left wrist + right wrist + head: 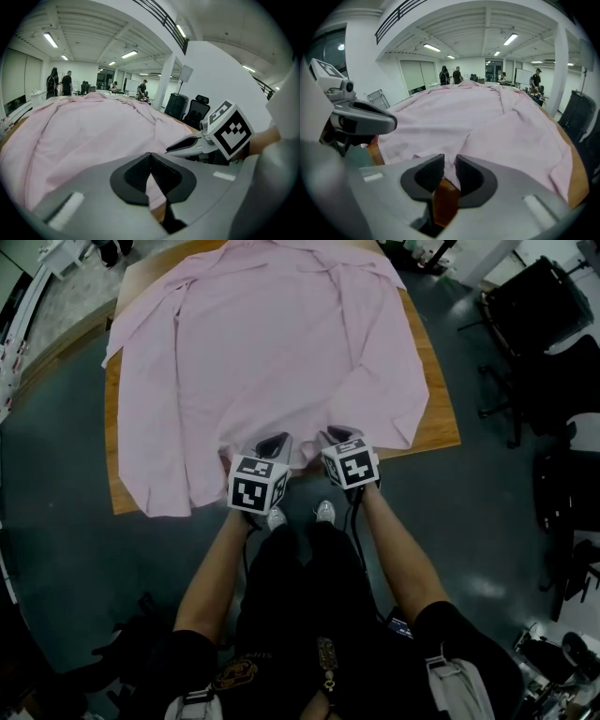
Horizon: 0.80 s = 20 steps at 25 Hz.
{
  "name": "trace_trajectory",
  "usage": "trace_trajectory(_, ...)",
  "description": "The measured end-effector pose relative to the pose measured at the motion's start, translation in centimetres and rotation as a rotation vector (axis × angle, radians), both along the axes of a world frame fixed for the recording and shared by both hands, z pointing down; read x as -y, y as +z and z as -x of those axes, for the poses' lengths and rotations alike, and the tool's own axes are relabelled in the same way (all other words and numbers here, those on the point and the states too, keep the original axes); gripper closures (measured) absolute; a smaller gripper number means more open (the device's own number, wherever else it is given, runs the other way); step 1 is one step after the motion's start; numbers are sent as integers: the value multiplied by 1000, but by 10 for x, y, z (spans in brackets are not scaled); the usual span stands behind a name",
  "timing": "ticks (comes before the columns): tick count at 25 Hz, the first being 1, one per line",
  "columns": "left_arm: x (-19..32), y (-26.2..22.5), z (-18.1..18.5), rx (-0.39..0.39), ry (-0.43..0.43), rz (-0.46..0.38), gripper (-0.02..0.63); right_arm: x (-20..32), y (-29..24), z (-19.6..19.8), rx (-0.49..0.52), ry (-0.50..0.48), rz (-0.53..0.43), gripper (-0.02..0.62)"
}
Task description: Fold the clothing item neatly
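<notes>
Figure: pink shirt (281, 352) spread flat on a wooden table (442, 427), seen from above; dark floor (487, 531) on all sides.
Long axis: from collar to hem, straight away from the person, in line with the table's longer sides.
Heading: collar end at the far edge of the table; hem toward the person, lying along the near edge.
Sleeve: one down the head view's left side, roughly parallel to the long axis, lower end spilling over the table's near-left corner.
Right flank: cloth fanned out toward the right side of the table, a strip of bare wood beyond it.
Left claw (150, 157): fully closed, tips together, nipping the hem just left of its middle; pink cloth visible in the slit below the tips.
Right claw (450, 165): jaws slightly parted, a fold of hem lying in the gap without being pressed, brown table wood showing beneath.
Spacing: both claws side by side at the middle of the hem, close together but apart, each pointing along the long axis toward the collar.
Forearms: bare, reaching forward from the bottom of the head view.
Background: black office chairs (534, 306) to the right; people (68, 83) standing far back in the hall.
</notes>
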State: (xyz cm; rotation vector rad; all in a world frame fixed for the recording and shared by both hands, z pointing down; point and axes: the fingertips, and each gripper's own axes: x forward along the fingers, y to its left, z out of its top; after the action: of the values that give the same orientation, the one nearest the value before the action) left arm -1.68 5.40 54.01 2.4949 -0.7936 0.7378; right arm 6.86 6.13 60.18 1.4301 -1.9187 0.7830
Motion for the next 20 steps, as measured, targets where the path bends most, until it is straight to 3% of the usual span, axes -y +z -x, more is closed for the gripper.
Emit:
trace_trajectory(3,-2,-1,-2,-12,28,8,598,-2,-4,-8,-33,19,5,571)
trace_trajectory(9,-12,-7,-16,-30,45,18,598,-27,-28,-48,-62,74,-21,574)
trace_trajectory(20,-58,-6,-67,20,36,16,598,-95,-27,-146,-49,156,-4,574)
